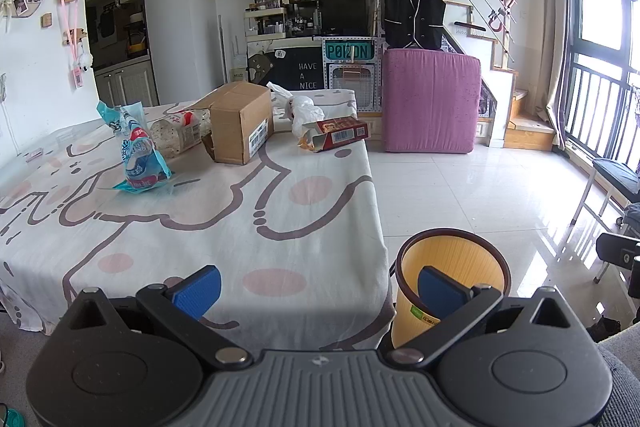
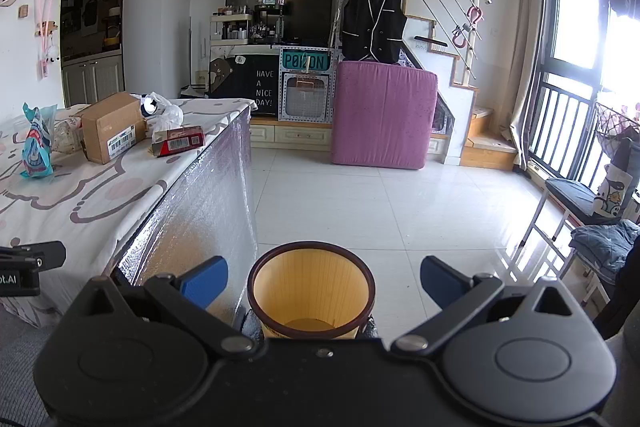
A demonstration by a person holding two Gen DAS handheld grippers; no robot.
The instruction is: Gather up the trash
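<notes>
Beside the table [image 1: 280, 227], yellow bin [image 2: 311, 291] holds nothing.

Daylight from window [image 2: 576, 39] on the right, blown out white in right wrist view. Glare streaks on glossy floor tiles [image 1: 500, 195]. Interior evenly bright, sharp. Heavy fisheye bending, dark vignette at corners.

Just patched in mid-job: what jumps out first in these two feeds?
The yellow bin stands on the floor by the table's near corner, nothing visible inside it. The trash waits on the cartoon-print tablecloth: a blue snack bag, a cardboard box, a red carton and a white plastic bag. Both tongs, left and right, are open and hold nothing.
</notes>
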